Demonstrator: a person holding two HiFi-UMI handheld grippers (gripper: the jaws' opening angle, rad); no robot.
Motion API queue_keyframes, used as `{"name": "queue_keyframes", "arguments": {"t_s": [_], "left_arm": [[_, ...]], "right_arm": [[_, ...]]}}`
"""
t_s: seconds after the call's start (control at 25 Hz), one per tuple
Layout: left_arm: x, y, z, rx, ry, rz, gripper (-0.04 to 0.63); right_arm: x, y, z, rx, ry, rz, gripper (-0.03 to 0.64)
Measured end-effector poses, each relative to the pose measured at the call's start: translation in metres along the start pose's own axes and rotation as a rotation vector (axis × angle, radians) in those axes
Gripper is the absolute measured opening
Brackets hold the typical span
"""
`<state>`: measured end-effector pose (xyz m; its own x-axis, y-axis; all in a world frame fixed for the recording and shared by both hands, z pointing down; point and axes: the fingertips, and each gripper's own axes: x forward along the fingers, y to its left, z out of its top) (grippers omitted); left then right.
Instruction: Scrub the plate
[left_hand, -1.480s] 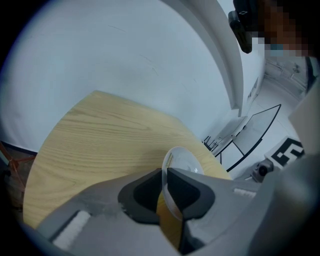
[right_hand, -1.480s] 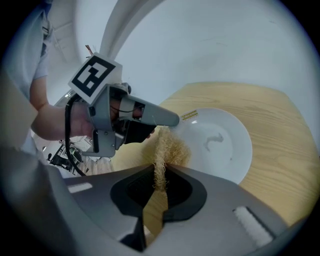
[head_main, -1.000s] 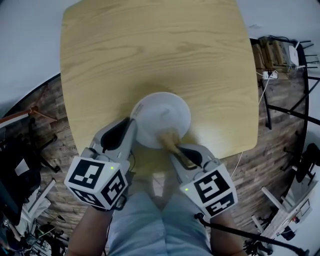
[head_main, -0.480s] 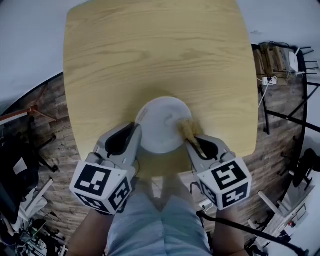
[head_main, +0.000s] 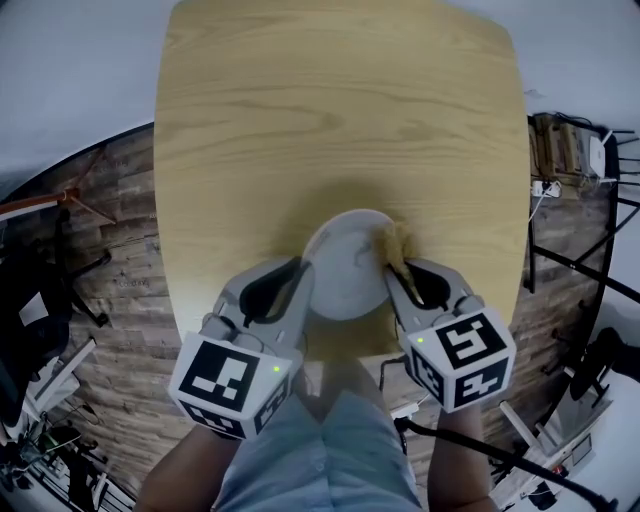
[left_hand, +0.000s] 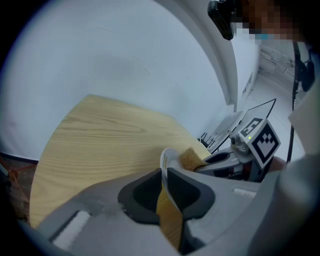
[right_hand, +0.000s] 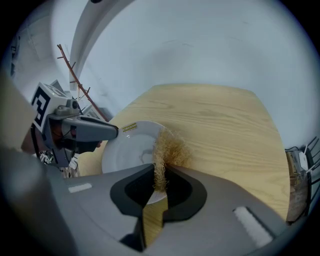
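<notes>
Plate (head_main: 345, 265), white, round, ceramic: sits near the 6 o'clock edge of the light wooden surface (head_main: 340, 120). Left tool (head_main: 308, 278) is clamped on its rim at about 8 o'clock, the rim edge-on between the jaws. Right tool (head_main: 396, 272) is closed on a tan fibrous scrubber (head_main: 393, 243). Scrubber's tuft lies against the plate's rim at about 2 o'clock.

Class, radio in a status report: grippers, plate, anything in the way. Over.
Left hand-held gripper shut on plate rim. Right hand-held gripper shut on scrubber, against plate's right edge. No obstruction seen.
</notes>
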<state>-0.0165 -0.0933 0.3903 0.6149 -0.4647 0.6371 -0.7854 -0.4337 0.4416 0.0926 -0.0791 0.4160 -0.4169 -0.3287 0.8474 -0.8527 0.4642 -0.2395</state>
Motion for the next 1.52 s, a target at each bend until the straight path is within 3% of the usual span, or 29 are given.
{"name": "queue_keyframes", "arguments": {"t_s": [0.28, 0.48, 0.72, 0.84, 0.96, 1.2, 1.52], "left_arm": [[-0.003, 0.003, -0.001, -0.032, 0.000, 0.003, 0.060], [-0.005, 0.008, -0.001, -0.002, -0.001, 0.002, 0.060], [-0.007, 0.010, -0.002, -0.036, -0.003, 0.010, 0.060], [-0.006, 0.011, -0.003, -0.016, -0.005, 0.007, 0.059], [-0.005, 0.013, -0.003, 0.001, -0.005, 0.008, 0.058], [-0.005, 0.013, 0.000, -0.049, -0.012, 0.018, 0.055], [0.000, 0.011, 0.003, -0.024, -0.017, 0.027, 0.055]], "right_arm": [[0.013, 0.019, 0.017, -0.056, 0.008, 0.027, 0.040], [0.018, 0.038, 0.029, -0.101, 0.000, 0.057, 0.040], [0.021, 0.062, 0.037, -0.138, -0.016, 0.101, 0.040], [0.021, 0.073, 0.037, -0.151, -0.022, 0.132, 0.040], [0.021, 0.088, 0.035, -0.155, -0.021, 0.176, 0.040], [0.020, 0.100, 0.026, -0.134, -0.018, 0.229, 0.040], [0.013, 0.102, -0.002, -0.111, 0.014, 0.274, 0.040]]}}
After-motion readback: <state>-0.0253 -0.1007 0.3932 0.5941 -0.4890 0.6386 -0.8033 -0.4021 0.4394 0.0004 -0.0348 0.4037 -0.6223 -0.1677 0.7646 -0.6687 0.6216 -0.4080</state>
